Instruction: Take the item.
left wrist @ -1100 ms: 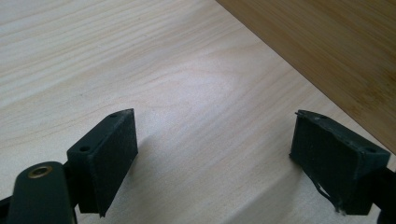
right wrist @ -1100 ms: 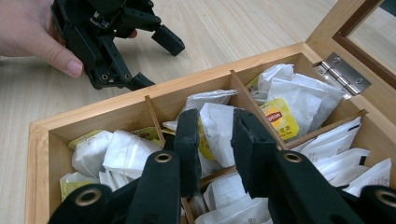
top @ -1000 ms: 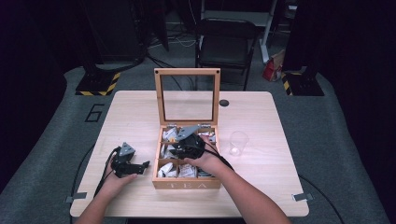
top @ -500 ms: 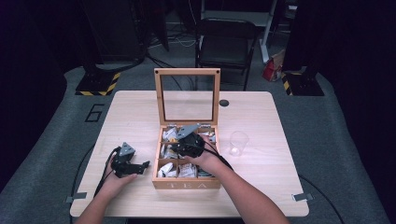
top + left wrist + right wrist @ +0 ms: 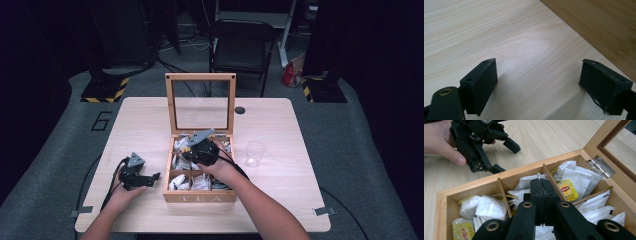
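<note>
Over tea box (image 5: pixel 200 197) | right gripper (image 5: pixel 541 185) jaws just closed, pinching white tea bag (image 5: pixel 530 179)? couldn't tell | left gripper (image 5: pixel 539 80) wide, idle | I judged: lift straight, slowly.

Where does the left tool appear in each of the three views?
High view: left tool at lower left, on the table left of the tea box.
Left gripper view: its own jaws rise from the bottom, open.
Right gripper view: upper left, in a hand.
Shared landmark: the tea box's wooden side wall.

"TEA" on the wooden box (image 5: pixel 200 198); "Lipton" on a tea bag (image 5: pixel 568 190); "6" on the floor (image 5: pixel 101 120).
</note>
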Available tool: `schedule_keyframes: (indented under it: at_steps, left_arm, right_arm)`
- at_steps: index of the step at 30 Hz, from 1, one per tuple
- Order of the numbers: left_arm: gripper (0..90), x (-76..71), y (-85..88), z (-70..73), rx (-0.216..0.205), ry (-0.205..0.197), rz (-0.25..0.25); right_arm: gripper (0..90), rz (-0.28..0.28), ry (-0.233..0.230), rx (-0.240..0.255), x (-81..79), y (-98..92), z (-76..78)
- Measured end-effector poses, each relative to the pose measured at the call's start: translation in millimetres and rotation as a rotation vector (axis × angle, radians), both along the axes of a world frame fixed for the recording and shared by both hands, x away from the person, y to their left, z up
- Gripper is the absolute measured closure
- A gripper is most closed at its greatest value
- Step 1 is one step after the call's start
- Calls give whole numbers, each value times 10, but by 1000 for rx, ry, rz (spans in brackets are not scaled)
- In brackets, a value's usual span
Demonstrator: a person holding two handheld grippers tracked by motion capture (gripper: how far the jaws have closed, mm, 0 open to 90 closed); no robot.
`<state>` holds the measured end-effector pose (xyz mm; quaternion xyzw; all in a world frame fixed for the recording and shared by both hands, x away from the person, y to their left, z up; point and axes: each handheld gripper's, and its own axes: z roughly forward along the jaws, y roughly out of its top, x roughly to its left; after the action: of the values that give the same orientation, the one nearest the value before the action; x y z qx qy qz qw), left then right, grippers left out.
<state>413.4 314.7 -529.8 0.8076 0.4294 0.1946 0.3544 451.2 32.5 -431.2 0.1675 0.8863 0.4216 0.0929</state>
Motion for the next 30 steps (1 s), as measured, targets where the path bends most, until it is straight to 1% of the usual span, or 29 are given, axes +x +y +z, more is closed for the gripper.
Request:
schedule_keyframes:
  at_steps: [1,3,5,7,10,16,26,30]
  left_arm:
    - [142,0,-3,-2,-3,-2,4]
    - [142,1,0,-1,-1,0,-1]
    - [142,1,0,0,0,0,-1]
    - [142,0,0,0,0,1,0]
    - [142,1,-1,-1,-1,-1,1]
    - [142,0,0,0,0,0,0]
    - [142,1,-1,-1,-2,-1,2]
    - [142,0,-2,-1,-3,-1,3]
  right_arm:
    - [897,-1,14,0,0,-10,30]
    - [898,-2,18,0,7,-24,74]
    - [898,2,19,0,9,-40,112]
    - [898,-6,18,3,9,-61,159]
    - [898,-3,11,14,6,-85,206]
    - [898,-19,22,14,9,-136,293]
    - [898,-30,40,22,5,-194,365]
    - [898,-31,35,19,-11,-244,404]
